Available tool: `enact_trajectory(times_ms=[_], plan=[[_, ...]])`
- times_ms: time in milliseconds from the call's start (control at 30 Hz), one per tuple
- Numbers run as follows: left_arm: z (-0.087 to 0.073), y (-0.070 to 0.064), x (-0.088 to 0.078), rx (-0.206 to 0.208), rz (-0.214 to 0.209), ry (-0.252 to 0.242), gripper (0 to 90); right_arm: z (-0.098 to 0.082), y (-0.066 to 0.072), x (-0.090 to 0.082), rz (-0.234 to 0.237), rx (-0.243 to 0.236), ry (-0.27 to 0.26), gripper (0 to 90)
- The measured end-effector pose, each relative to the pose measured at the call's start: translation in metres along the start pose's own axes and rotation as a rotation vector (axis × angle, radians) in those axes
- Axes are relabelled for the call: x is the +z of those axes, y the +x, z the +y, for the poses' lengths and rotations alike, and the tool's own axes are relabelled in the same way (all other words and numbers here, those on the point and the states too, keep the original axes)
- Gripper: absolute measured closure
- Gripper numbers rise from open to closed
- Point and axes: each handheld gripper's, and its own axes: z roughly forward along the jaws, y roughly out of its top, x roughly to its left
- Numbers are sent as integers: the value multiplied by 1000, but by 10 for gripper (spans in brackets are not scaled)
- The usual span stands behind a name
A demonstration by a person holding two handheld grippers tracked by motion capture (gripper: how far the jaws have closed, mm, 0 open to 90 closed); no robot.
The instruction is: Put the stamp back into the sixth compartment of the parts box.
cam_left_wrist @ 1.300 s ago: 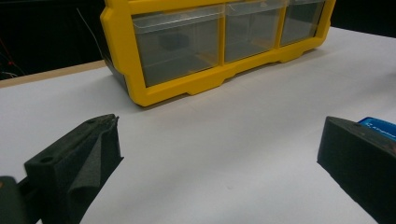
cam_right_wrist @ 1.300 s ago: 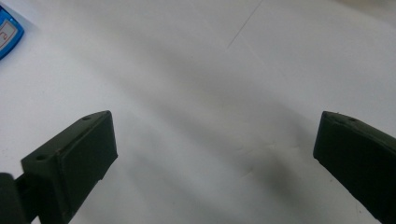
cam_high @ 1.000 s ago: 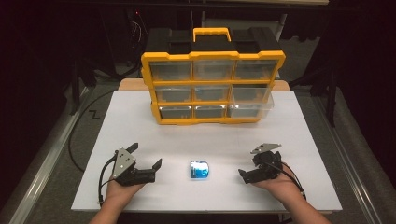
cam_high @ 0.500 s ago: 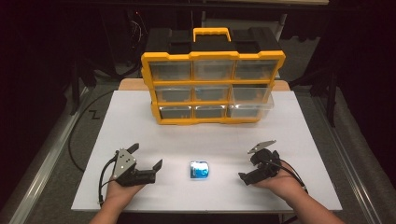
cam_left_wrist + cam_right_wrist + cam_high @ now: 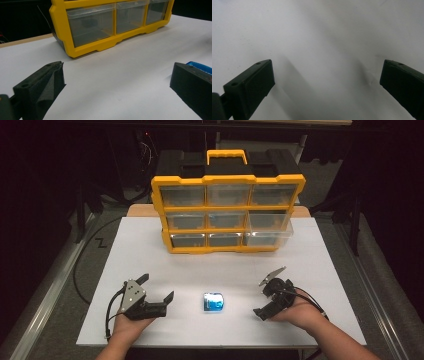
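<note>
A small blue shiny packet (image 5: 213, 301) lies flat on the white table (image 5: 220, 265) near the front edge, between the two hands. My left gripper (image 5: 157, 287) rests to its left, open, with nothing between the jaws. In the left gripper view the left gripper (image 5: 116, 67) faces the yellow organizer (image 5: 110, 25), and the blue packet (image 5: 200, 67) peeks out behind the right-hand jaw. My right gripper (image 5: 260, 299) is held to the packet's right, open and tilted down. In its own view the right gripper (image 5: 327, 65) spans bare white table.
A yellow drawer organizer (image 5: 227, 215) with clear drawers and a yellow handle stands at the back middle of the table. Its bottom right drawer (image 5: 270, 238) sticks out a little. Cables trail from both grippers. The table's front edge runs just below the hands.
The right gripper has tipped over, its grey plate rising and its jaws turning down toward the table. The left gripper and the blue packet have not moved.
</note>
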Motion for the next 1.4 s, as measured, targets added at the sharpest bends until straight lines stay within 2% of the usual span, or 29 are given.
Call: enact_trajectory(times_ms=[33, 133, 167, 267, 567, 900, 1067, 1167, 1300, 1400], plan=[[0, 0, 0, 0, -1, -1, 4, 3, 2, 1, 15, -25, 10, 9], [0, 0, 0, 0, -1, -2, 4, 6, 5, 2, 21, -35, 21, 9], [0, 0, 0, 1, -2, -3, 4, 9, 7, 3, 21, -60, 28, 9], [0, 0, 0, -1, -2, -4, 4, 13, 10, 4, 32, -64, 27, 9], [0, 0, -1, -2, -3, -7, 4, 31, 24, 7, 71, -175, 48, 9], [0, 1, -1, -2, -3, -7, 4, 47, 39, 14, 86, -250, 58, 9], [0, 1, -1, 0, -3, -6, 4, 53, 45, 17, 100, -269, 66, 9], [0, 1, -2, -4, -6, -8, 4, 59, 50, 21, 114, -306, 68, 9], [0, 1, -2, -2, -6, -6, 4, 65, 55, 24, 123, -333, 74, 11], [0, 1, -2, -3, -5, -6, 4, 68, 59, 26, 125, -340, 77, 11]])
